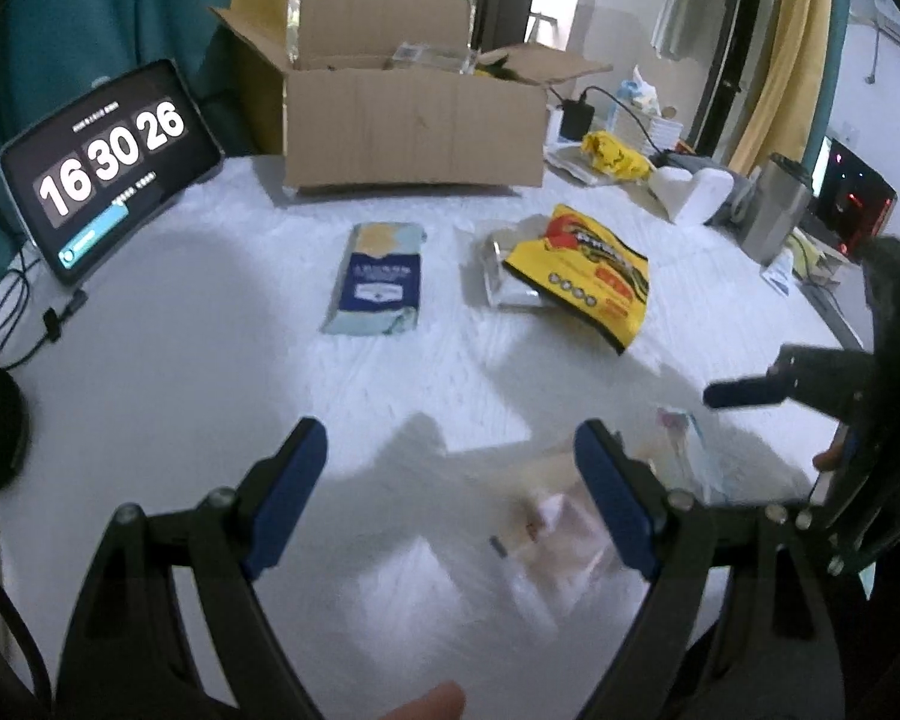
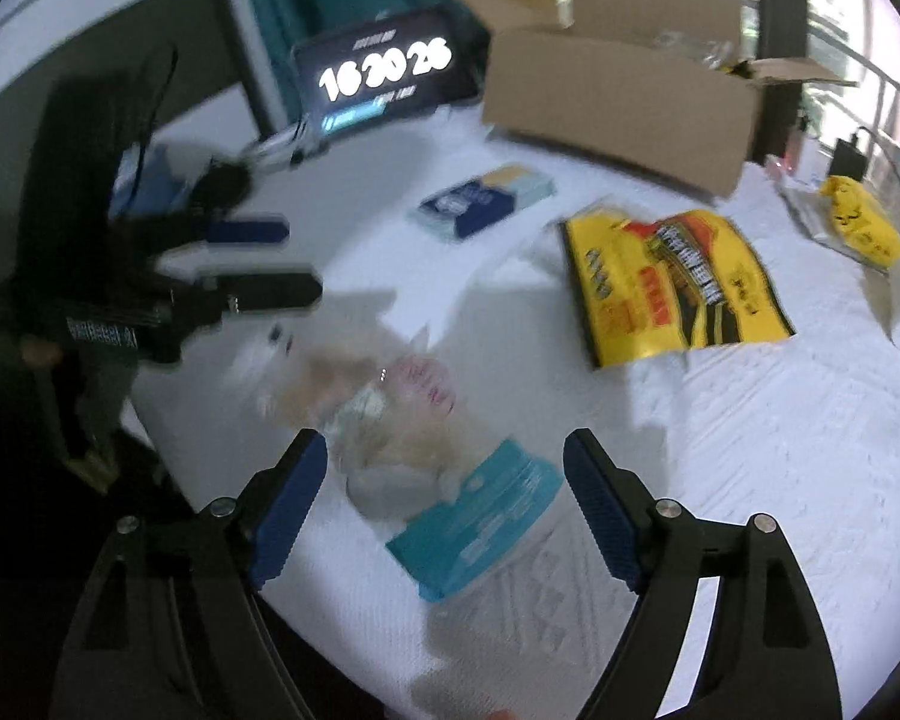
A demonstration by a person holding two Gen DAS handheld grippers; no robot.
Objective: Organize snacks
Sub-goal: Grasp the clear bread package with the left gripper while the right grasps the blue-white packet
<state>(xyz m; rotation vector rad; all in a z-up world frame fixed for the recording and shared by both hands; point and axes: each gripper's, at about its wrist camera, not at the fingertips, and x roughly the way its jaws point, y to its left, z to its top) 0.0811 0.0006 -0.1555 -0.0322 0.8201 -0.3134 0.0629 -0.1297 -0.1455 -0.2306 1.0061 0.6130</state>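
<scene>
At the far left of the white textured tabletop (image 1: 180,360) a dark tablet showing a clock readout (image 1: 111,171) leans upright near the edge. Behind the middle stands an open brown cardboard box (image 1: 414,126) with its flaps raised, some packets showing inside. In front of it lies a flat navy and pale-blue snack packet (image 1: 381,279), and just to its right a yellow, red and black snack bag (image 1: 588,273) rests partly on top of a clear plastic packet (image 1: 501,276).

The left tool (image 1: 450,492) hovers low over the near tabletop, its blue-padded fingers spread wide with nothing between them. Beside its right finger lies a blurred transparent bag of pale snacks (image 1: 561,531). In the right wrist view the right tool (image 2: 444,498) is also spread wide, empty, above a clear bag with a teal label (image 2: 480,522) that lies flat on the tabletop next to the transparent snack bag. Further right, a small yellow bag (image 1: 612,156) sits among clutter at the tabletop's far edge.
</scene>
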